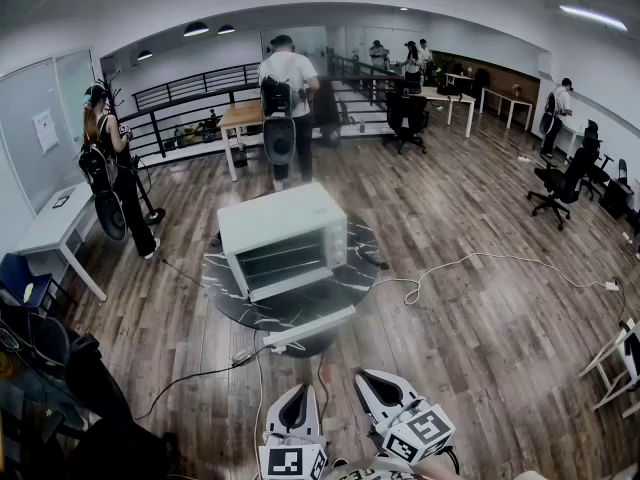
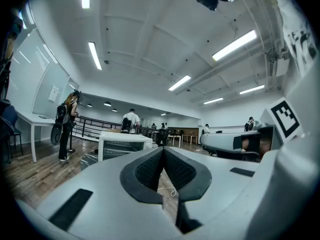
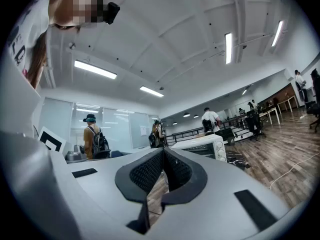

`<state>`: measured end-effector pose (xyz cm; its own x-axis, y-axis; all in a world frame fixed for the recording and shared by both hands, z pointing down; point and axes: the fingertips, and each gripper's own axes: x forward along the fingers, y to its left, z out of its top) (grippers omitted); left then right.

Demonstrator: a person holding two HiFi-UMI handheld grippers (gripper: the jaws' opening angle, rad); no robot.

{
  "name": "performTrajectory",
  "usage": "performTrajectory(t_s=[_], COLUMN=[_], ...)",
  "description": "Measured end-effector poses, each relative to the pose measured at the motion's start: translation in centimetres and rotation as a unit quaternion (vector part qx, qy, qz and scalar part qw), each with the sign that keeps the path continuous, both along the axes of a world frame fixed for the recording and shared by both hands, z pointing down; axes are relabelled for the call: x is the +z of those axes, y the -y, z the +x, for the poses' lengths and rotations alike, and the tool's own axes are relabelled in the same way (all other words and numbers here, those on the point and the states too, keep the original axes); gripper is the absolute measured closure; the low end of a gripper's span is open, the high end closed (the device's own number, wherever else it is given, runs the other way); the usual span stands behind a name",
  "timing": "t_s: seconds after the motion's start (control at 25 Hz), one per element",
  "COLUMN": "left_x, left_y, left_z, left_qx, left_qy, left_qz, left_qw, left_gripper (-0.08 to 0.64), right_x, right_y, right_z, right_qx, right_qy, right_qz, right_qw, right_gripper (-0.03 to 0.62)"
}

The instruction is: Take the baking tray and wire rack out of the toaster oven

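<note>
One oven [image 1: 283, 240] sits on one round worktop [image 1: 225, 303], at 12 o'clock. The left hand-held gripper [image 2: 163, 150] and right hand-held gripper [image 3: 163, 150] point level at it, both pressed together, empty.

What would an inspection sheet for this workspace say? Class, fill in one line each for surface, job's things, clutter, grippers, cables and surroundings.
Surface: round dark marble table on a wooden floor.
Job's things: white toaster oven on the table, door looks shut; tray and rack not out.
Clutter: what looks like a white power strip at the table's near edge.
Grippers: left gripper and right gripper shut, empty, short of the table.
Cables: white cable on the floor, right; dark cable, left.
Surroundings: people standing behind; office chairs.
</note>
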<state>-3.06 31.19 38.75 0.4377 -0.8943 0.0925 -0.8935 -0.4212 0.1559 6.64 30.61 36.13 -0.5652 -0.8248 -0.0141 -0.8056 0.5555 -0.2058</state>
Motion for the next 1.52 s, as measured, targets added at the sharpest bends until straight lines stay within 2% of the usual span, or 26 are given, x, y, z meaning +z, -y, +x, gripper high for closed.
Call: performTrajectory(t_s=[0.12, 0.24, 0.52, 0.88, 1.0, 1.28, 1.52], left_x=[-1.4, -2.2, -2.3, -3.1, -3.5, -2.3, -2.0], left_y=[2.0, 3.0, 2.6, 2.9, 3.5, 4.3, 7.2], left_z=[0.9, 1.0, 0.3, -0.7, -0.8, -0.1, 0.1], left_qx=[0.013, 0.012, 0.005, 0.008, 0.009, 0.009, -0.013], left_qy=[-0.008, -0.006, -0.007, -0.011, -0.014, -0.027, -0.029], left_qz=[0.048, 0.063, 0.055, 0.073, 0.076, 0.052, 0.039], left_qw=[0.9987, 0.9979, 0.9984, 0.9972, 0.997, 0.9982, 0.9987], left_gripper=[0.558, 0.558, 0.558, 0.558, 0.558, 0.558, 0.558], right_x=[-1.1, -2.1, -2.1, -2.2, -2.5, -0.7, 0.0], right_y=[1.7, 2.6, 2.3, 1.8, 1.7, 2.3, 6.1], right_z=[0.8, 1.0, 0.6, -0.2, -0.3, 0.8, 1.4], right_qx=[0.014, 0.015, 0.012, 0.003, -0.001, 0.0, -0.012], right_qy=[-0.002, -0.01, -0.006, -0.009, 0.004, 0.003, 0.021], right_qz=[0.026, 0.039, 0.028, 0.032, 0.038, 0.016, -0.007], right_qw=[1.0, 0.999, 1.0, 0.999, 0.999, 1.0, 1.0], right_gripper=[0.589, 0.589, 0.589, 0.589, 0.589, 0.589, 0.589])
